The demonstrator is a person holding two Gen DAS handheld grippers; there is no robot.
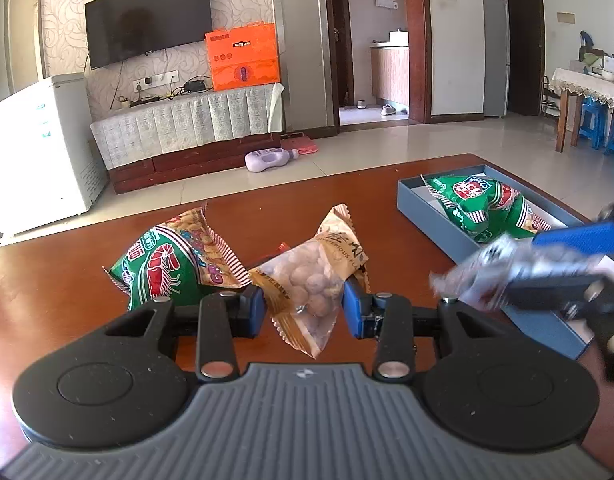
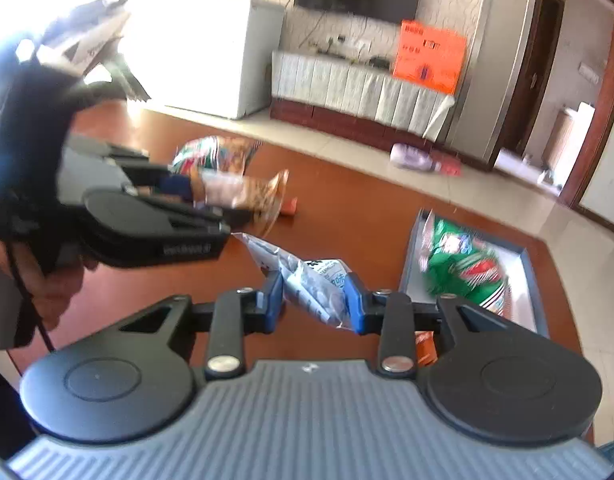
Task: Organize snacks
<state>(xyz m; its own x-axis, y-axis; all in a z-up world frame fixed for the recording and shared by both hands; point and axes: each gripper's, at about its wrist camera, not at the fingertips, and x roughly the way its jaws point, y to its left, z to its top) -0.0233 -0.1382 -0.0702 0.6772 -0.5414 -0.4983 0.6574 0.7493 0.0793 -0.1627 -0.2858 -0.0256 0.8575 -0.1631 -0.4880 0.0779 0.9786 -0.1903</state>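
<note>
My left gripper (image 1: 303, 308) is shut on a tan packet of round nuts (image 1: 315, 280), held just above the brown table (image 1: 59, 280). A green shrimp-cracker bag (image 1: 167, 268) lies on the table to its left. My right gripper (image 2: 315, 300) is shut on a crinkled silver-blue packet (image 2: 307, 280); the left wrist view shows this packet (image 1: 479, 268) blurred by the box's near side. A shallow grey-blue box (image 1: 427, 216) at the right holds another green cracker bag (image 1: 483, 204). In the right wrist view the left gripper (image 2: 187, 196) with its nut packet (image 2: 243, 192) is to the left.
A small orange packet (image 2: 425, 346) lies on the table under my right gripper, and a small red-orange one (image 2: 291, 206) lies past the nut packet. Beyond the table's far edge are tiled floor, a white freezer (image 1: 39, 152) and a purple bottle (image 1: 267, 158).
</note>
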